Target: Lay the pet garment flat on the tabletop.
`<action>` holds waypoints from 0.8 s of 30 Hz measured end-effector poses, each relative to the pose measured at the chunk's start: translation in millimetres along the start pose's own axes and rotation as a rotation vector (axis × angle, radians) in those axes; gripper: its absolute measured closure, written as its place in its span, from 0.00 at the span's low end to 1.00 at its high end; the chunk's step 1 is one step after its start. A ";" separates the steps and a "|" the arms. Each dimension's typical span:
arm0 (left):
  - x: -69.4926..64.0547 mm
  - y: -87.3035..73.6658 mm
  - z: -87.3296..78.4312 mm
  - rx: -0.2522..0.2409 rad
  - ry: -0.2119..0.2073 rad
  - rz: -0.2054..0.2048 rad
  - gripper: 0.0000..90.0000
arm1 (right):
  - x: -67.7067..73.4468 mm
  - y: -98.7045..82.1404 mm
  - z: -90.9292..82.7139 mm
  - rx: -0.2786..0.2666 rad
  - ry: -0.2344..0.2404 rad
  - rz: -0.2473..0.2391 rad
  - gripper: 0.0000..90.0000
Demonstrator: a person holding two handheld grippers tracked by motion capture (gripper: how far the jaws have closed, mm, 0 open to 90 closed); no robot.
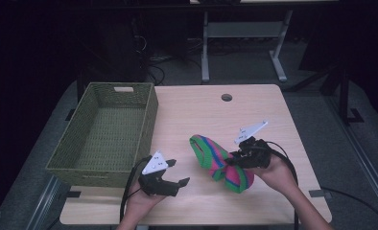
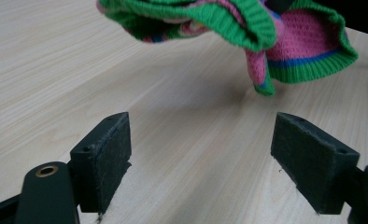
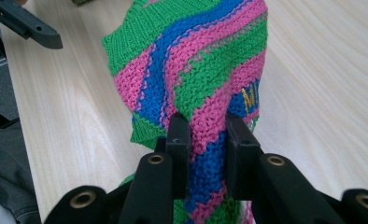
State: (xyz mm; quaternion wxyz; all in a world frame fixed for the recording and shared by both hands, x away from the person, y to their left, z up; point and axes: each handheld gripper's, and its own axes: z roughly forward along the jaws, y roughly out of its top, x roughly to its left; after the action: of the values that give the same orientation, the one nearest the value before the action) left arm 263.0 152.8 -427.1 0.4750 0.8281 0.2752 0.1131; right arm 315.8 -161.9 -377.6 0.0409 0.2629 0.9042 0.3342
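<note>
A knitted piece striped in green, pink and blue hangs over the middle of the wooden table. My right gripper is shut on a bunch of this knit; its pads pinch the fabric from both sides. My left gripper rests near the table's front edge, left of the knit, with its jaws wide apart and nothing between them. In the left gripper view the knit hangs above the tabletop beyond the pads.
A green woven basket stands on the table's left side, and its inside looks bare. A round cable hole sits near the far edge. Table legs and cables lie on the dark floor beyond.
</note>
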 end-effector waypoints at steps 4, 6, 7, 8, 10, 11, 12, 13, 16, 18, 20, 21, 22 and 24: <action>-0.4 0.1 -0.2 0.001 -0.002 0.004 0.22 | 3.0 -1.8 7.5 0.013 0.008 0.003 0.82; -0.5 -0.1 -0.1 0.002 -0.005 0.001 0.22 | 4.2 -2.1 12.4 0.016 0.026 0.014 0.82; -0.6 -0.2 -0.3 0.003 -0.004 0.002 0.22 | 4.8 -2.4 14.9 0.016 0.032 0.012 0.82; -0.3 -0.4 -0.1 0.001 -0.006 -0.004 0.22 | 6.5 -2.4 20.3 0.022 0.048 0.017 0.82; -0.2 -0.6 0.1 0.001 -0.005 -0.006 0.22 | 7.8 -2.1 23.5 0.026 0.045 0.013 0.82; -0.2 -0.7 0.1 0.001 -0.004 -0.006 0.22 | 8.2 -2.2 29.6 0.039 0.028 0.006 0.82; -0.1 -0.7 -0.2 0.002 -0.001 -0.005 0.22 | 7.2 -2.8 32.7 0.044 0.021 0.003 0.82; 0.3 -0.8 -0.8 -0.001 0.001 -0.005 0.22 | 6.9 -3.5 35.9 0.048 0.022 0.015 0.81; 0.8 -1.2 -0.9 0.000 0.001 -0.010 0.22 | 4.7 -5.6 42.6 0.063 0.023 0.016 0.80; 1.5 -1.5 -0.6 0.006 0.000 -0.009 0.22 | 5.4 -7.6 49.7 0.094 0.004 0.003 0.76; 1.5 -1.5 -0.3 0.007 -0.001 -0.006 0.22 | 4.9 -11.1 56.1 0.106 0.009 -0.009 0.69; 1.3 -1.4 -0.2 0.007 -0.001 -0.005 0.22 | 4.6 -11.7 57.2 0.110 0.011 -0.003 0.66; 1.1 -1.3 -0.2 0.007 -0.002 -0.003 0.22 | 4.6 -11.7 57.2 0.110 0.011 -0.003 0.66; 0.5 -1.3 0.6 0.006 -0.003 -0.005 0.22 | 3.5 -13.7 59.1 0.116 0.021 0.002 0.63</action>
State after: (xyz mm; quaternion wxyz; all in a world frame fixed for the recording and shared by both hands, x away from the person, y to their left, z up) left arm 263.2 153.2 -428.6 0.4731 0.8291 0.2771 0.1095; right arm 321.4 -134.6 -431.5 0.0157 0.2621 0.9222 0.2839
